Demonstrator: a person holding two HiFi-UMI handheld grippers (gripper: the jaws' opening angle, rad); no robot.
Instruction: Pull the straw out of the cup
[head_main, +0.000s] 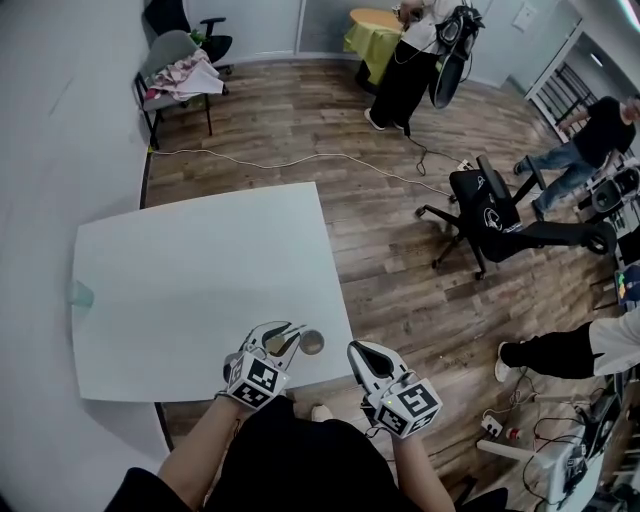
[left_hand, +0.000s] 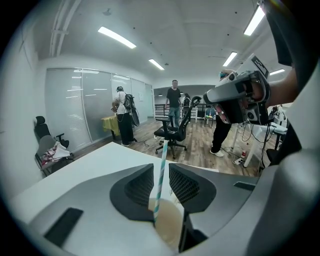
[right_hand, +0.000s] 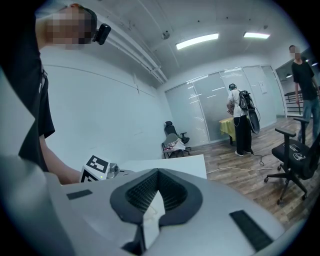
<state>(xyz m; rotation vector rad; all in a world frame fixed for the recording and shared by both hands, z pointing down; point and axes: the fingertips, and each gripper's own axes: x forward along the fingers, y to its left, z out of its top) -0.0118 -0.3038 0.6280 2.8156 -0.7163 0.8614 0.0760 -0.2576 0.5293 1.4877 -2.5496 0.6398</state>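
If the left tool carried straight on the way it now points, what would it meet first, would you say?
Most likely the striped straw, which stands between the parted jaws of the left tool, rising from the cup. Depth is hard to judge, but nothing shows nearer.

Bright, even light falls from ceiling strip lamps (left_hand: 116, 37), which flare white in both gripper views. The white table (head_main: 180, 270) carries soft glare and hardly any shadow. Fisheye bending is strong (corners go black), and the left gripper (left_hand: 161, 167), close to the lens, looks slightly soft.
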